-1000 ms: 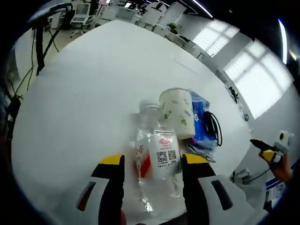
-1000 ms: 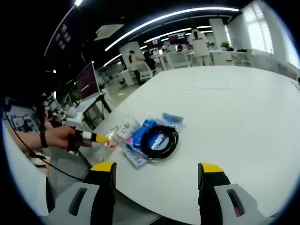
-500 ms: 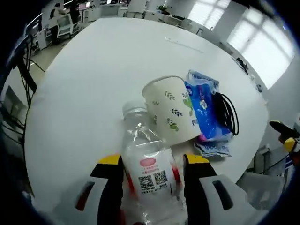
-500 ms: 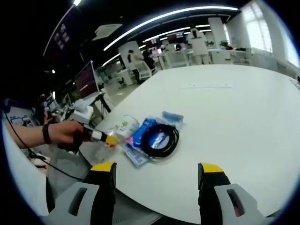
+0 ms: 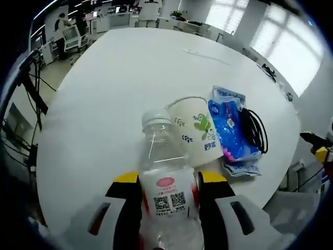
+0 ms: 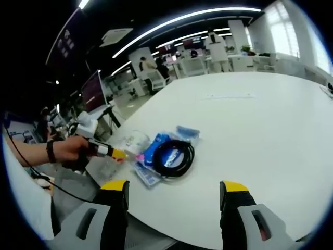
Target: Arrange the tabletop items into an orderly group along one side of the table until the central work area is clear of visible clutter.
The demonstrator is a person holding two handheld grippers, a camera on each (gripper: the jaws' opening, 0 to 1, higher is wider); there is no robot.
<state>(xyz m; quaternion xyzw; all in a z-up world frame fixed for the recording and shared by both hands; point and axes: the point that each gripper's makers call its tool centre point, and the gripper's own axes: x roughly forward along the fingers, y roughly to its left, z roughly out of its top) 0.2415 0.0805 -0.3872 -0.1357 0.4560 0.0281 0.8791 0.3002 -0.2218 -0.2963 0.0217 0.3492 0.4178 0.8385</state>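
A clear water bottle [image 5: 162, 172] with a white cap and a red-and-white label stands between my left gripper's [image 5: 170, 179] yellow-tipped jaws, which are shut on it. Just beyond its cap a paper cup [image 5: 195, 130] with green leaves lies on its side. It touches a blue packet [image 5: 229, 125] with a black cable coil [image 5: 256, 130] on it. In the right gripper view, the same cup [image 6: 136, 139], packet [image 6: 155, 148] and coil [image 6: 169, 157] sit near the table's left edge. A hand holds the left gripper [image 6: 118, 154] beside them. My right gripper [image 6: 174, 187] is open and holds nothing.
The white table [image 6: 250, 130] spreads wide beyond the group, with a thin strip [image 6: 229, 96] lying far out on it. Its near edge [image 6: 171, 229] runs just past my right jaws. Desks, monitors and people fill the room behind. A stand with cables [image 5: 31, 88] is off the table's left.
The left gripper has carried the bottle closer to the cup and the bottle now points straighter along the jaws. The right gripper stays still and open.
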